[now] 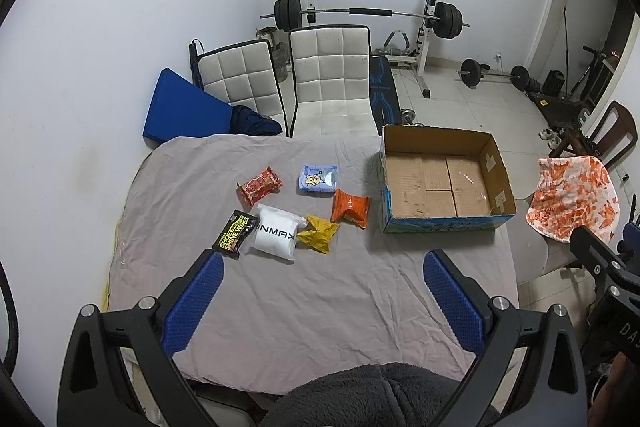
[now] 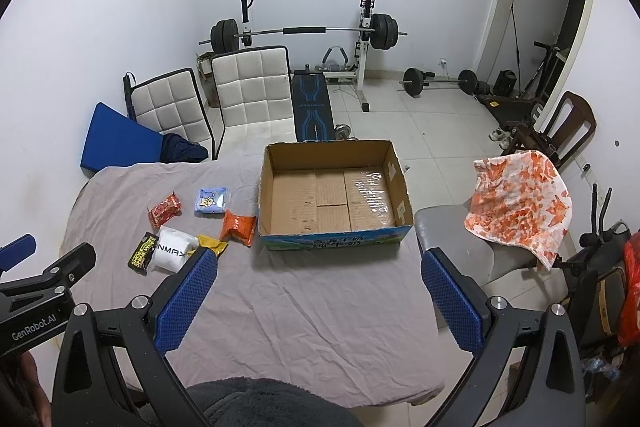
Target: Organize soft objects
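Several soft packets lie on a grey-sheeted table point(image 1: 304, 291): a red packet point(image 1: 260, 185), a light blue packet point(image 1: 317, 179), an orange packet point(image 1: 350, 207), a yellow packet point(image 1: 318, 233), a white pouch point(image 1: 277, 231) and a black shoe-wipes pack point(image 1: 234, 234). An open empty cardboard box point(image 1: 440, 183) stands at the table's right. My left gripper point(image 1: 322, 261) is open and empty, hovering near the table's front. My right gripper point(image 2: 318, 259) is open and empty, in front of the box point(image 2: 334, 191); the packets point(image 2: 239, 225) lie to its left.
Two white padded chairs point(image 1: 332, 75) and a blue mat point(image 1: 182, 107) stand behind the table. A barbell rack point(image 1: 364, 13) and weights fill the back of the room. A chair with an orange-patterned cloth point(image 1: 574, 197) stands to the right of the table.
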Tool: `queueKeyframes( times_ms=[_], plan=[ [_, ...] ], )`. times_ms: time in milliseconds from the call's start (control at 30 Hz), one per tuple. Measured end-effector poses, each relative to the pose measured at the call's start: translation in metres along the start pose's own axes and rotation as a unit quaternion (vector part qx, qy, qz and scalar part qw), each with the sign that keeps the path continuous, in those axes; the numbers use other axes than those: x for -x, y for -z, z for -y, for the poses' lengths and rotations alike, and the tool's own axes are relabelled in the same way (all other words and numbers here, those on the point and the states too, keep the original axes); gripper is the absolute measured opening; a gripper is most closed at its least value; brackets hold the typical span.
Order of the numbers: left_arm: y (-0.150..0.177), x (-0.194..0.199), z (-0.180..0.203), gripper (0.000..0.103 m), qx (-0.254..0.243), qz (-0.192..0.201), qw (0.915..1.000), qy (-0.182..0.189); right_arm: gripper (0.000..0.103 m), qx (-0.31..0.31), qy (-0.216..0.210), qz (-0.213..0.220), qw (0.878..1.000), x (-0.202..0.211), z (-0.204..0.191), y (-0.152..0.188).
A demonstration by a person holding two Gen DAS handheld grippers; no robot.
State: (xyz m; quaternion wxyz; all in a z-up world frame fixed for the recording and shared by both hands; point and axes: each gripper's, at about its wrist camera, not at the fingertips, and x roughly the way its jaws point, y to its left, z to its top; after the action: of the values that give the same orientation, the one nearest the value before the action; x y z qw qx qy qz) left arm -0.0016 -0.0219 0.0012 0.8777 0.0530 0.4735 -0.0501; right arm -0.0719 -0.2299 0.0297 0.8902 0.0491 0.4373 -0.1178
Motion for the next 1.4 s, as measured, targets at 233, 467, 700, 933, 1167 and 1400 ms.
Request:
queueKeyframes(
  times_ms=[233, 467, 700, 933, 1167, 1400],
  plan=[
    [0.000, -0.001, 0.000, 0.103, 0.000, 0.000, 1.0000, -0.001, 0.103, -0.002, -0.001, -0.002, 1.000, -0.001, 0.001, 0.000],
    [0.002, -0.003, 0.000, 0.103, 0.000, 0.001, 1.0000, -0.003, 0.103, -0.003, -0.002, -0.003, 1.000, -0.002, 0.004, 0.000],
    [0.002, -0.005, 0.000, 0.103, 0.001, 0.000, 1.0000, -0.001, 0.103, -0.003, -0.002, -0.002, 1.000, -0.004, 0.005, 0.000],
    [0.002, -0.005, 0.000, 0.102, 0.001, -0.001, 1.0000, -0.001, 0.103, -0.004, -0.004, -0.004, 1.000, -0.006, 0.005, 0.001],
    [0.001, -0.025, -0.008, 0.103, 0.012, 0.004, 0.9996, -0.025, 0.103, -0.009, -0.032, -0.030, 0.999, -0.042, 0.005, -0.001],
    [-0.003, -0.077, -0.041, 0.103, 0.046, -0.022, 0.9934, -0.103, 0.103, 0.027, -0.100, -0.098, 0.990, -0.136, -0.023, -0.006]
  ],
)
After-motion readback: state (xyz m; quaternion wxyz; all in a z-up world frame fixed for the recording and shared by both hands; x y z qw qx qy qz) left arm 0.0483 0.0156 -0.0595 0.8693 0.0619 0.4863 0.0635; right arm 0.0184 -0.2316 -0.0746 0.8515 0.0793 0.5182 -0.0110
